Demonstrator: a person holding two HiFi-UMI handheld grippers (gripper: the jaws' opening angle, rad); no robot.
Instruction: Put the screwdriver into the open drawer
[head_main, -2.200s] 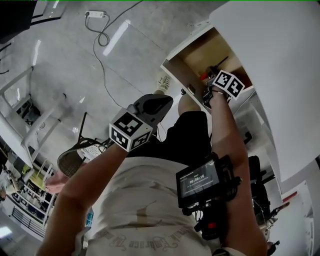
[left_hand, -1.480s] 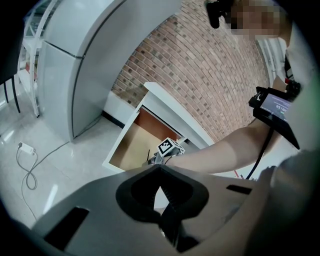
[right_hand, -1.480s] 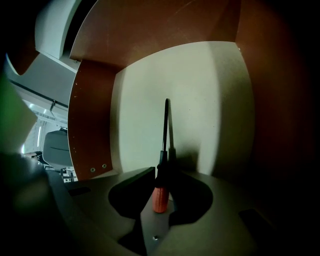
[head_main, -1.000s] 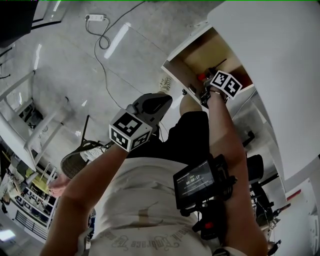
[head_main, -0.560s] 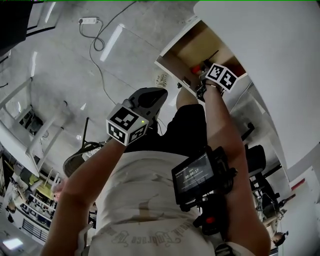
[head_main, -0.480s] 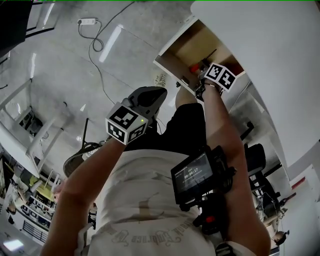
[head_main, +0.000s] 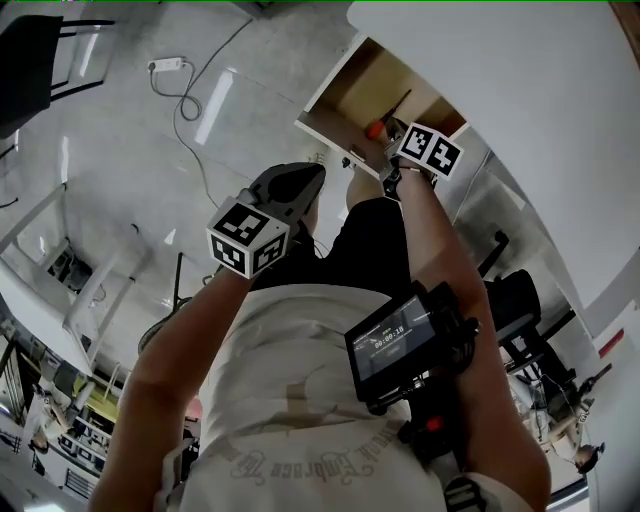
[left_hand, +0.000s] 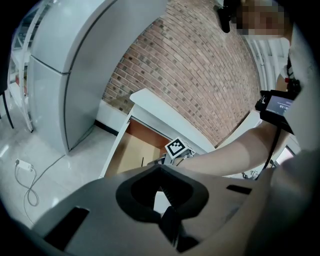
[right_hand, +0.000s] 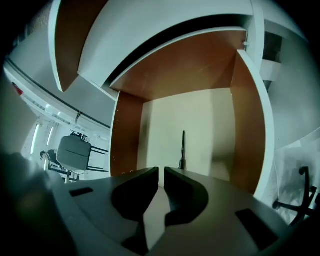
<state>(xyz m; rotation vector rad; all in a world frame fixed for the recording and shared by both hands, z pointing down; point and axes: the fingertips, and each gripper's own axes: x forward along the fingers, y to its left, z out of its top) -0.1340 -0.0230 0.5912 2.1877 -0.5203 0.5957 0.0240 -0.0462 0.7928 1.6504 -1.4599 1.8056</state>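
Observation:
The open drawer (head_main: 345, 100) shows its pale wooden floor at the top of the head view. The screwdriver lies inside it, with its orange handle (head_main: 374, 130) near the front and its thin black shaft (right_hand: 183, 147) pointing at the back wall. My right gripper (right_hand: 161, 171) hangs above the drawer's front, its marker cube (head_main: 430, 148) just right of the handle. Its jaws have just been closing to a narrow slit, with nothing between them. My left gripper (head_main: 312, 178) is held lower left of the drawer, over the floor. It is shut and holds nothing.
A white cabinet top (head_main: 520, 80) overhangs the drawer at the right. A power strip with its cable (head_main: 165, 65) lies on the grey floor, and a dark chair (head_main: 45, 45) stands at the top left. An office chair (head_main: 515, 300) is at the right. A screen (head_main: 395, 345) is strapped to the right forearm.
The right gripper has lifted off the screwdriver, which stays on the drawer floor. Both hands have risen a little. The view has swung, so the drawer sits further left.

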